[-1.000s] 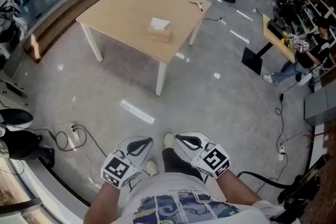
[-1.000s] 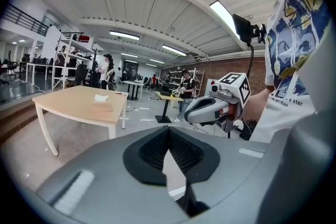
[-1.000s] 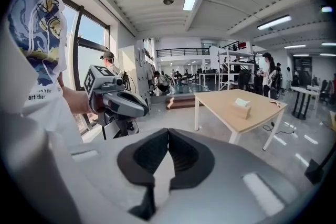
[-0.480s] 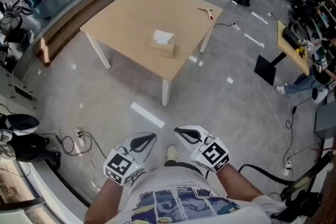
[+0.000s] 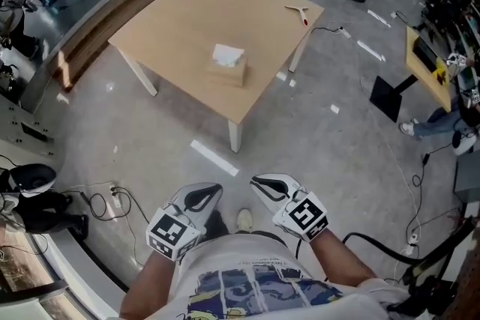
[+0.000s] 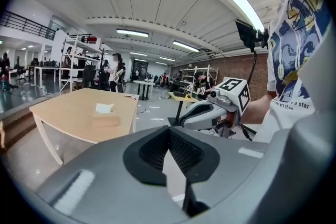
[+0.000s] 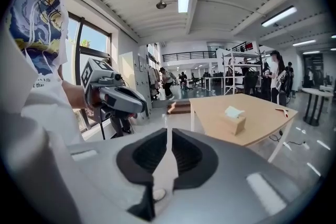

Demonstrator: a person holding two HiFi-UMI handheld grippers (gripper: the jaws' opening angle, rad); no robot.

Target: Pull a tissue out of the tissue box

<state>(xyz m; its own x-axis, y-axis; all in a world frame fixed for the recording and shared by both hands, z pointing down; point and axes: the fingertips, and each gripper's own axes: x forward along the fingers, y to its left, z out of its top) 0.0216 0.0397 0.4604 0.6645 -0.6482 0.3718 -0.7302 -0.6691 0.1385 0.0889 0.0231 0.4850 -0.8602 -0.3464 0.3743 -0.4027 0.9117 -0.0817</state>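
A tan tissue box (image 5: 227,73) with a white tissue (image 5: 227,54) sticking out of its top stands on the light wooden table (image 5: 187,11), well ahead of me across the floor. Both grippers are held low at my waist, far from the table. My left gripper (image 5: 212,191) has its jaws together and holds nothing. The jaws of my right gripper (image 5: 259,182) have just been opening and stand a thin slit apart, with nothing between them. The box also shows small in the left gripper view (image 6: 105,119) and in the right gripper view (image 7: 234,122).
A red-handled tool (image 5: 298,11) lies at the table's far corner. A white strip (image 5: 214,158) marks the concrete floor before the table. Cables and a power strip (image 5: 105,198) lie at the left. Desks (image 5: 424,56) and a seated person (image 5: 450,124) are at the right.
The table and tissue box have come nearer and sit lower in the head view as I walk toward them. Both grippers stay at my waist.
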